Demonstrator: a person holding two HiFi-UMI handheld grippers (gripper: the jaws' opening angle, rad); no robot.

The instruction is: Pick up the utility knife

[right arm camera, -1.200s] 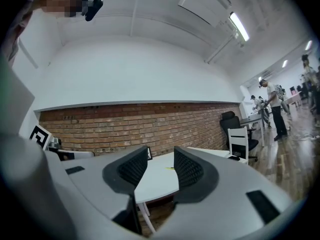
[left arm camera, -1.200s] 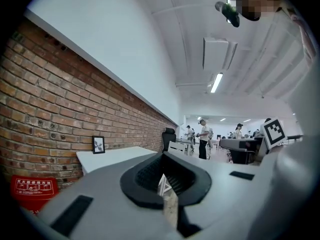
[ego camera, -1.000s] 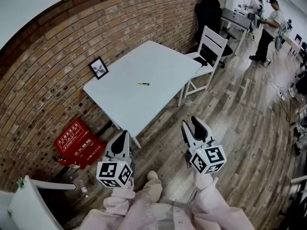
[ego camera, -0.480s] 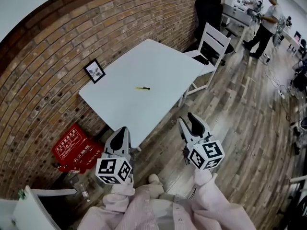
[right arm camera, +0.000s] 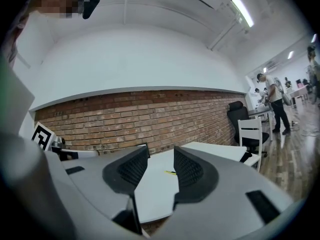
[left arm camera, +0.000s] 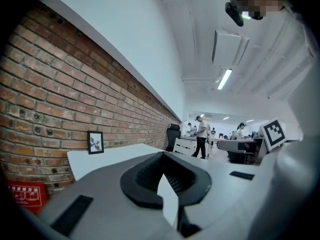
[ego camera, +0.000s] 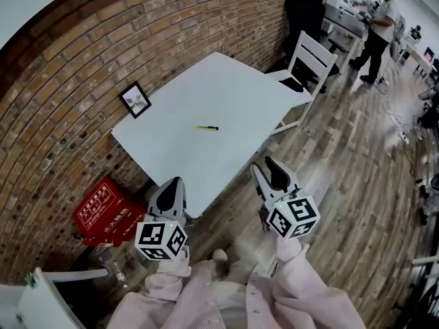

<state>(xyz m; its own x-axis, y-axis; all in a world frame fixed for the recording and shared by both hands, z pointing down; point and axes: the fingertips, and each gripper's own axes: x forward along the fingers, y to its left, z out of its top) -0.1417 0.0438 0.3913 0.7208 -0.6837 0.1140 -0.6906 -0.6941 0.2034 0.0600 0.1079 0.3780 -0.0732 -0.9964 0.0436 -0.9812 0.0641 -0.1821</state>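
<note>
- Two tongs hung nearest, over the wooden floor (ego camera: 336,177): the left tongs (ego camera: 174,182) pressed together and empty, the right tongs (ego camera: 266,166) spread and empty.
- One white bench (ego camera: 233,88) stood beyond.
- One yellow utility knife (ego camera: 207,127) lay near its middle, well apart from both tongs.
- One framed picture (ego camera: 135,99) stood at the bench's far edge.

From where you stand, the utility knife (ego camera: 207,127) is only a thin yellow sliver with a dark end on the table (ego camera: 240,88), too small to tell whether its blade is out. The framed picture (ego camera: 135,99) by the far brick wall is too small to make out. The picture's edge cuts off the white chair (ego camera: 29,301) at near left.
</note>
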